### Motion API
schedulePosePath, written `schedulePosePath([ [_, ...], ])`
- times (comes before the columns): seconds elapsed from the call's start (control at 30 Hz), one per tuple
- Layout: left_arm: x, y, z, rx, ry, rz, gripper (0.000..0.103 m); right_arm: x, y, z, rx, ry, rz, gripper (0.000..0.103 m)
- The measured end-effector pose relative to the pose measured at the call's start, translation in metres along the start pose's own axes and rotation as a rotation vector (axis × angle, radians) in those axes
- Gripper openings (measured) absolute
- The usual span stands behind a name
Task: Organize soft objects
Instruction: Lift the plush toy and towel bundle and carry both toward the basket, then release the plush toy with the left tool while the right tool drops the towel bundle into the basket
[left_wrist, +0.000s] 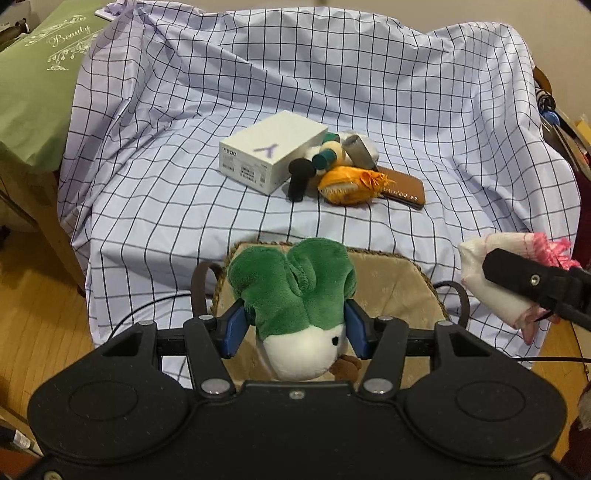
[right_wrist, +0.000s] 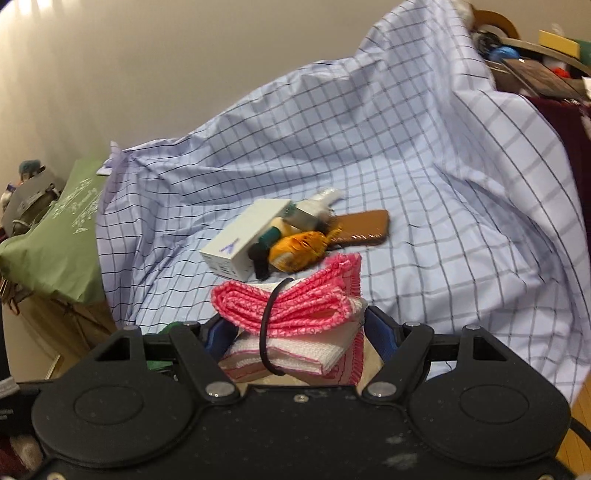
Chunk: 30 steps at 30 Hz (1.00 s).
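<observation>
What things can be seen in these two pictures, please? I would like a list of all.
plush toy: one, green and white, held over the basket
folded cloth: one, pink and white, bound by a black band, held
basket: one, woven, beige lining, at the front edge of the sheet
checked sheet: one, pale blue with dark lines, draped over furniture
white box: one, middle of the sheet
orange packet: one, right of the box
brown case: one, behind the packet
black cylinder: one, beside the box
green cloth: one, far left
left gripper: shut on the plush toy
right gripper: shut on the folded cloth
</observation>
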<state>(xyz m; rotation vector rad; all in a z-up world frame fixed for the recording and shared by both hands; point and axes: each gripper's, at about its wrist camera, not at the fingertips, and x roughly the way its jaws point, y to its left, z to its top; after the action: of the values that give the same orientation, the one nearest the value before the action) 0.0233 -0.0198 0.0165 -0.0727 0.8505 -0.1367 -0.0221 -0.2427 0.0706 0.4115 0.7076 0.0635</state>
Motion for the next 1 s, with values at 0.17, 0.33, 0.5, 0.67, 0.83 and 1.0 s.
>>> schedulePosePath([
  [0.17, 0.010, -0.009, -0.009, 0.021, 0.059, -0.006, 0.053, 0.000, 0.001, -0.011, -0.005, 0.020, -0.051, 0.074],
  [0.33, 0.021, -0.007, -0.015, -0.002, 0.100, -0.020, 0.054, 0.007, 0.007, -0.023, -0.046, 0.046, -0.097, 0.074],
  [0.5, 0.019, -0.002, -0.018, -0.027, 0.085, -0.019, 0.056, 0.013, 0.013, -0.025, -0.067, 0.073, -0.097, 0.074],
  [0.67, 0.015, 0.000, -0.020, -0.031, 0.053, -0.003, 0.057, 0.017, 0.018, -0.026, -0.088, 0.094, -0.103, 0.074],
  [0.83, 0.010, 0.007, -0.021, -0.061, 0.026, 0.030, 0.062, 0.021, 0.020, -0.027, -0.098, 0.115, -0.107, 0.075],
  [1.0, 0.009, 0.013, -0.023, -0.081, 0.029, 0.037, 0.063, 0.023, 0.023, -0.027, -0.114, 0.130, -0.106, 0.075],
])
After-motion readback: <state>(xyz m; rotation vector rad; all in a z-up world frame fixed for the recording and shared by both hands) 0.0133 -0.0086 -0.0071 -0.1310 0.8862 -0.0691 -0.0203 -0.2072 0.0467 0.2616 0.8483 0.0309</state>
